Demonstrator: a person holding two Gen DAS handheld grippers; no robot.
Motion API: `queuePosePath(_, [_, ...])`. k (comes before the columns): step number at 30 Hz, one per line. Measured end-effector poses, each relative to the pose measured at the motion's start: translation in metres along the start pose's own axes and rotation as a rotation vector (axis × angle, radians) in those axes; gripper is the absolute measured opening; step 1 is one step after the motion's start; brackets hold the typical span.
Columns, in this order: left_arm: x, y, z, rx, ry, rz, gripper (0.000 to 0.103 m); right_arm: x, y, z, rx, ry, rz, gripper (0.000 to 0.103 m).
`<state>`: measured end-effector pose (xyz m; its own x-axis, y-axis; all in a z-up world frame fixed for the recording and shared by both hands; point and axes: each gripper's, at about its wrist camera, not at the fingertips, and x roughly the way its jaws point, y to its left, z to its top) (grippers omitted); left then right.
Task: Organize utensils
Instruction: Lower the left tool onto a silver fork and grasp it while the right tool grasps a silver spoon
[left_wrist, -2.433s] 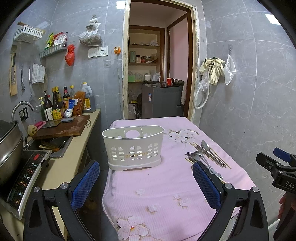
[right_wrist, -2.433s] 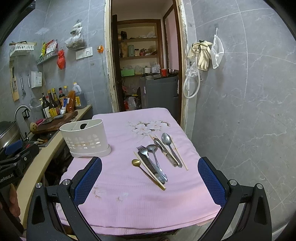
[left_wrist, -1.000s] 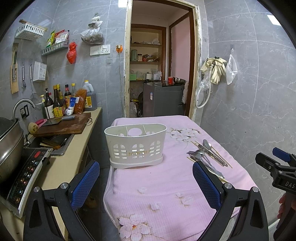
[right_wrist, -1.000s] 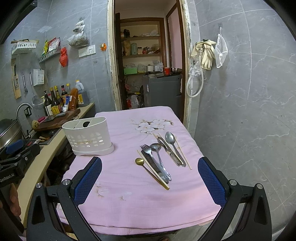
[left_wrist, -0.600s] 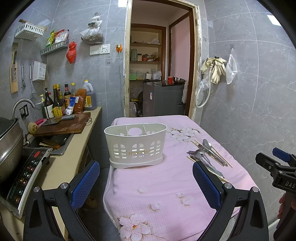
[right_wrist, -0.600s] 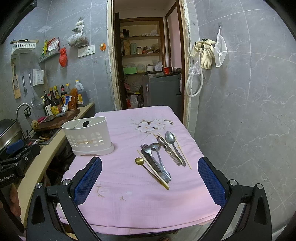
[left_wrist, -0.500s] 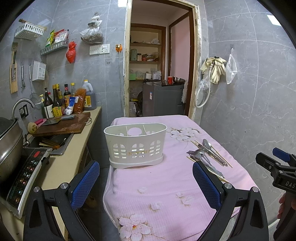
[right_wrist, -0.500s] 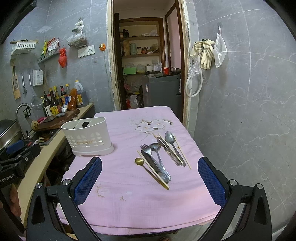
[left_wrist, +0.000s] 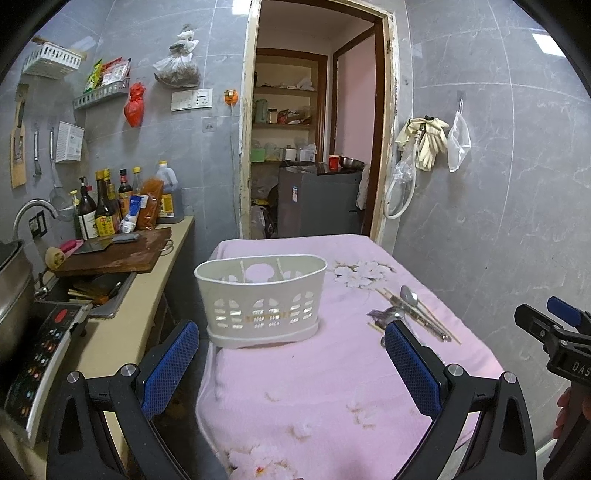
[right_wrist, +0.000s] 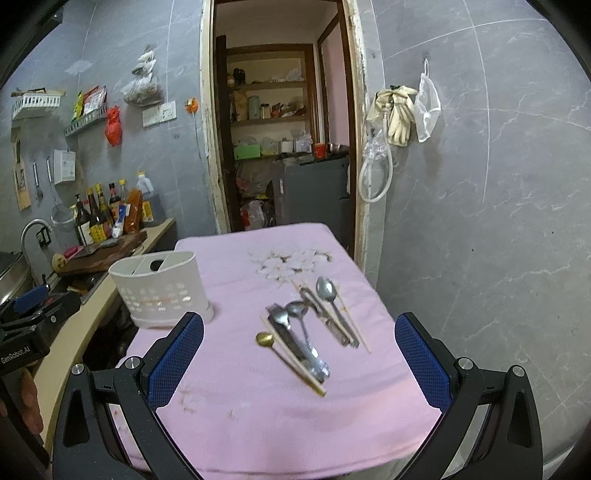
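This is a small kitchen with grey tile walls and an open doorway at the back. A table (right_wrist: 229, 413) with a pink flowery cloth stands in the middle.

The left gripper (left_wrist: 291, 360) is wide open and holds nothing. Its blue pads (left_wrist: 168, 363) hang over the near end of the table. Straight ahead of it, between its two fingers and a bit farther back, stands a white caddy (left_wrist: 260, 297) with little holes in its sides. It has walls inside that split it up. Ahead and to the right of this gripper lies the cutlery (left_wrist: 413, 312), partly hidden behind the right pad.

The right gripper (right_wrist: 299, 354) is wide open too, with nothing in it. The cutlery (right_wrist: 310, 328) lies flat on the cloth right between its fingers: silver spoons (right_wrist: 327, 290), a fork (right_wrist: 279, 317), a little gold spoon (right_wrist: 265, 339) and wooden chopsticks (right_wrist: 295, 363), all close together. The caddy (right_wrist: 160, 291) stands ahead and to its left, well apart from the cutlery.

A counter (left_wrist: 122, 332) with bottles (left_wrist: 107, 208) and a chopping board (left_wrist: 114, 254) runs along the left.
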<state>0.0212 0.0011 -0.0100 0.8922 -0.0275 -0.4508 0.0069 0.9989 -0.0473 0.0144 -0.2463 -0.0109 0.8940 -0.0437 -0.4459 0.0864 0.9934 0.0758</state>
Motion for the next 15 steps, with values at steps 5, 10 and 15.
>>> queuePosePath(5, [0.024,-0.014,0.011,-0.004,0.012,-0.017,0.101,0.029,-0.014,0.014,-0.006,0.010,0.015,0.102])
queuePosePath(10, [0.064,-0.037,0.015,-0.033,0.081,-0.050,0.101,0.081,-0.036,0.022,-0.034,0.074,0.071,0.102])
queuePosePath(15, [0.113,-0.060,0.012,-0.087,0.173,-0.042,0.101,0.135,-0.058,0.025,-0.067,0.160,0.110,0.102])
